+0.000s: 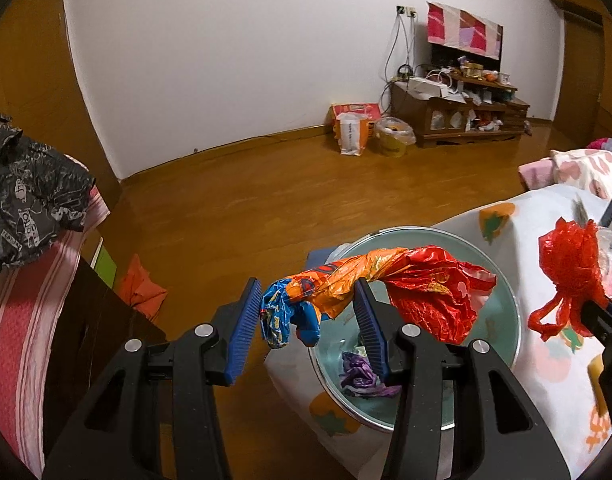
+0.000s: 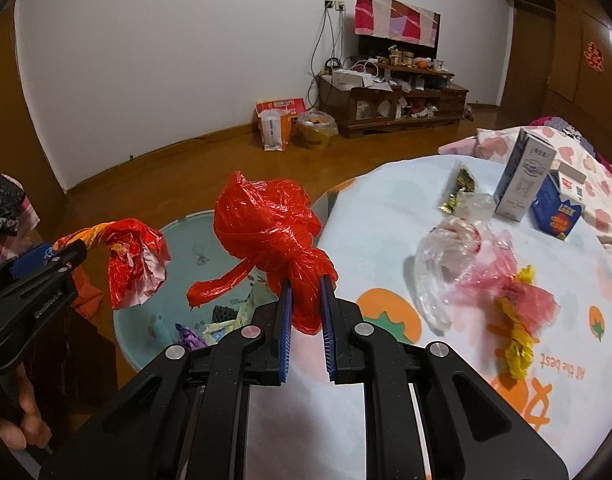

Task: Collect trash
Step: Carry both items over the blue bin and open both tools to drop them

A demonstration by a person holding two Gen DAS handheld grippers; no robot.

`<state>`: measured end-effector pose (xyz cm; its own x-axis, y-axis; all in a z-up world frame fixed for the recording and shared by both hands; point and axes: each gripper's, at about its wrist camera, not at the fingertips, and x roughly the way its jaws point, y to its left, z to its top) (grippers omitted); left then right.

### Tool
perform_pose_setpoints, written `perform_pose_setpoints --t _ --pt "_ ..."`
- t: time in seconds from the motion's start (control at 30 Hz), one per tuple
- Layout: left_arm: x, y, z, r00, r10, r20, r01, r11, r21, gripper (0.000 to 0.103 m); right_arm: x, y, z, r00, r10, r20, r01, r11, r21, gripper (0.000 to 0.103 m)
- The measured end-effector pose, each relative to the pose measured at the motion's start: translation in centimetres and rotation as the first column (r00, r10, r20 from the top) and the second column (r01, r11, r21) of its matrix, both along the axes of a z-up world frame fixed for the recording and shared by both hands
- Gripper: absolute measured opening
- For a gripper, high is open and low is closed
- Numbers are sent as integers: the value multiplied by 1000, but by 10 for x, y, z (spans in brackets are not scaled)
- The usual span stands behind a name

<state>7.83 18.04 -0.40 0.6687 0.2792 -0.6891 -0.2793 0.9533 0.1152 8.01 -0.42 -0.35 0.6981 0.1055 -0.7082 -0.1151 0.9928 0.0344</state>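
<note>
The right gripper [image 2: 306, 300] is clamped on the knotted red bag [image 2: 266, 224], which hangs over the near rim of the green bin [image 2: 178, 232].

The left gripper [image 1: 306, 320] has its jaws partly apart around the orange wrapper [image 1: 346, 280]. The wrapper lies crosswise, its red end over the bin. Both only need dropping.

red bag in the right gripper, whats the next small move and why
Probably carry it a little further left, then open. The right gripper pinches the knotted red bag, which hangs at the near rim of the pale green bin, beside the table.
</note>
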Motion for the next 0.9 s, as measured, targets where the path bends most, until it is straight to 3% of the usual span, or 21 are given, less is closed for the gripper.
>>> perform_pose_setpoints --t 0.53,0.63,0.77,0.9 --pt "23 -4 -35 996 10 -87 -9 1000 17 48 40 23 -47 992 49 -115 -50 999 -5 16" --pt "24 -5 -36 995 7 -95 -5 1000 20 50 45 25 -50 990 73 -121 -72 997 14 21" --pt "23 -4 -37 995 9 -99 -8 1000 18 56 39 24 -43 993 76 -91 -74 997 23 38" --pt "19 -4 -32 996 16 -89 -14 1000 27 66 32 17 -31 996 58 -61 -56 998 29 39"
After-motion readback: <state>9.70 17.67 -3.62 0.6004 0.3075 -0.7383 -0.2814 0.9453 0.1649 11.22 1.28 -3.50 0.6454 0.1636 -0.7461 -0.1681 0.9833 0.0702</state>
